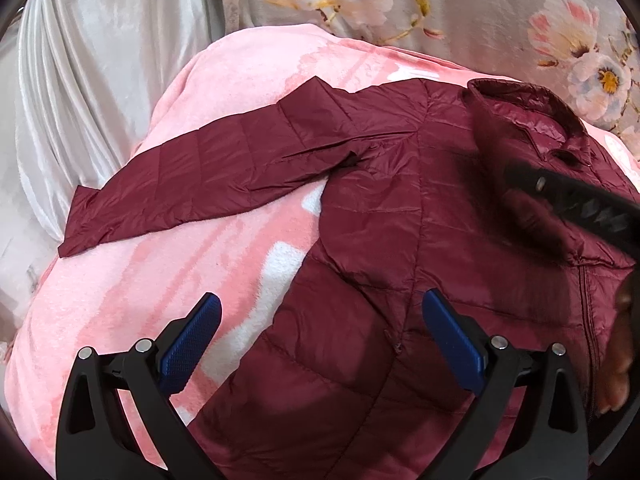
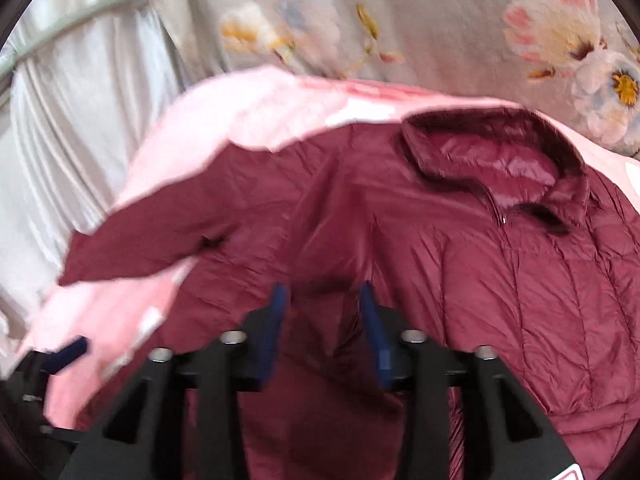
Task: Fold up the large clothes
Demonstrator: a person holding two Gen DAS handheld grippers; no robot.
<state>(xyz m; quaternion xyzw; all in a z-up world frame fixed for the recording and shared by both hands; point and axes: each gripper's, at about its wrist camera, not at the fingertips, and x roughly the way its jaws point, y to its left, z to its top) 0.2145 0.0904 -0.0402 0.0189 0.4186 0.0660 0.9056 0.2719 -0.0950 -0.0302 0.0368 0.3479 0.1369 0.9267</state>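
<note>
A maroon quilted jacket [image 1: 400, 208] lies face up on a pink blanket [image 1: 120, 288], collar at the far right, zipper down the right side. Its left sleeve [image 1: 208, 176] stretches out flat to the left. My left gripper [image 1: 320, 316] is open and empty, hovering above the jacket's left side edge. My right gripper [image 2: 322, 304] hovers above the jacket's chest [image 2: 400, 264], jaws partly open with nothing between them. The collar [image 2: 492, 168] lies ahead and to its right. The right gripper's black body also shows in the left wrist view [image 1: 580, 204], over the jacket's upper right.
A grey floral bedspread [image 1: 460, 8] lies beyond the blanket. A silvery satin sheet [image 1: 80, 92] hangs at the left. Part of my left gripper [image 2: 64, 354] shows at the lower left of the blurred right wrist view.
</note>
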